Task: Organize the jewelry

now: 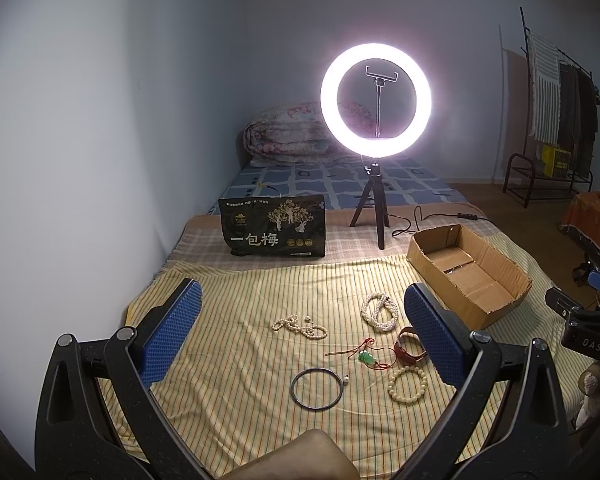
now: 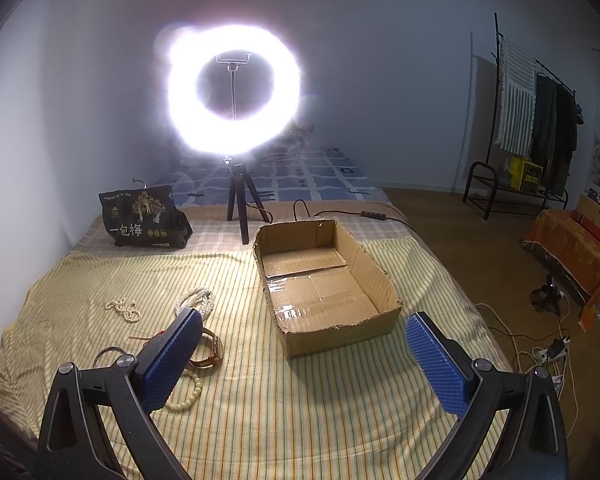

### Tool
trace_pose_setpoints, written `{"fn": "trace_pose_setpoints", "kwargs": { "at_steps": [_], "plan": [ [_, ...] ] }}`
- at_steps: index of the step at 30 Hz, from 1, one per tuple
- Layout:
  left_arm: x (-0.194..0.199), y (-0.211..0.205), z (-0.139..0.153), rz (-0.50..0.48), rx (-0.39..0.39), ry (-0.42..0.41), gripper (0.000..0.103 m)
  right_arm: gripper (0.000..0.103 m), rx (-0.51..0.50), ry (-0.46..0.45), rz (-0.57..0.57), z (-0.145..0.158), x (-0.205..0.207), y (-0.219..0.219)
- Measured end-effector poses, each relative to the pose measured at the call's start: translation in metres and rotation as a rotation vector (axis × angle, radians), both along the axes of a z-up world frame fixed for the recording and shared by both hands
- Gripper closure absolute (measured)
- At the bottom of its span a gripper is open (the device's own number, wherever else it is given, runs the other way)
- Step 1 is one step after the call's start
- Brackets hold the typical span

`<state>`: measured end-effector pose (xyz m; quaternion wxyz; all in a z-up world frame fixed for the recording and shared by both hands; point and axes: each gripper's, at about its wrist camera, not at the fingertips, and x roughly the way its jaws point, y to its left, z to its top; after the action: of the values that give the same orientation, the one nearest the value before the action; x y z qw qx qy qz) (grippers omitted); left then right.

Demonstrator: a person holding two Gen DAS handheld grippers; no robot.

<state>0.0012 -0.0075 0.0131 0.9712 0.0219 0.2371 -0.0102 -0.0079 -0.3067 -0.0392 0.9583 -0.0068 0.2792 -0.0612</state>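
Left tongs (image 1: 300, 328): spread wide, nothing between the blue pads, hovering over the jewelry at lower centre of the left wrist view.
Right tongs (image 2: 304, 360): spread wide and empty, aimed at the near wall of the cardboard box (image 2: 340, 334).
Jewelry location: all loose on the striped bedspread (image 1: 240, 300); the box, at centre right, looks empty.
Coiled pearl strand (image 1: 378, 312): likely light but limp; it should sag and uncoil, so pinch across the bunched loops.
Small pearl strand (image 1: 298, 326): thin and loose; probably slips off the pads unless gathered at a cluster.
Dark bangle (image 1: 317, 389): stiff ring lying flat; judged best gripped across one side of the rim.
Bead bracelet (image 1: 407, 384): round beads, apt to roll; clamp over two or three beads.
Watch (image 2: 210, 350): strap curved up, the easiest hold; the face may be fragile.
Green pendant (image 1: 366, 359): small, on red cord; lifting by the cord looks safer.
Bedding: soft, so pads can press down under flat pieces.
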Motion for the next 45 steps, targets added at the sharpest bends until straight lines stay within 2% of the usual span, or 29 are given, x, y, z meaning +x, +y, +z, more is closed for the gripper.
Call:
{"fn": "trace_pose_setpoints", "kwargs": {
  "at_steps": [45],
  "plan": [
    [-0.0008, -0.0015, -0.003, 0.003, -0.001, -0.002, 0.0, 0.0, 0.018, 0.028, 0.002, -0.0064, 0.003, 0.0008]
  ]
}}
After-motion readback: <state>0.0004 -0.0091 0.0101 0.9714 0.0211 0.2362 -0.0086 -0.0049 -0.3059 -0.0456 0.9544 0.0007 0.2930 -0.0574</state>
